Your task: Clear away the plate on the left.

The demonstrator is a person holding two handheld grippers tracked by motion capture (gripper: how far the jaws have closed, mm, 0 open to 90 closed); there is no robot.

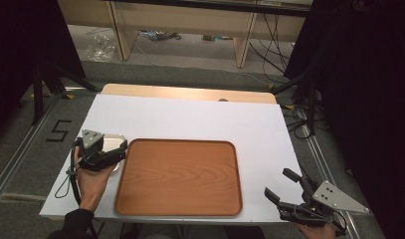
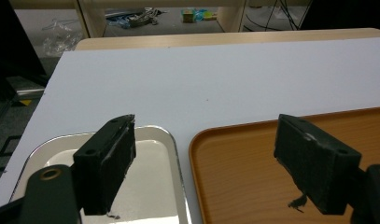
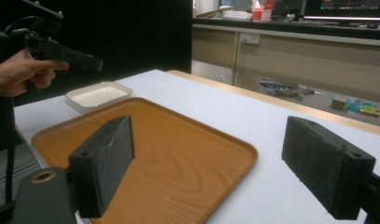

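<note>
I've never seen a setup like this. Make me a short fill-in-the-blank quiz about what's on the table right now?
1. The big wooden tray has ____ lying on it.
2. The small metal tray sits to the ____ of the wooden tray, seen from above.
3. The left gripper hovers over the ____ tray, jaws apart.
4. The right gripper has its jaws ____.

Missing words: nothing; left; metal; open

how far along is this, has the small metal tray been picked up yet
Not yet. Nothing looks done: the small metal tray lies flat on the table just left of the wooden tray. In hand: the left gripper hovers open above its right edge. Left: gripping and moving it. The right gripper waits open at the table's right corner.
</note>
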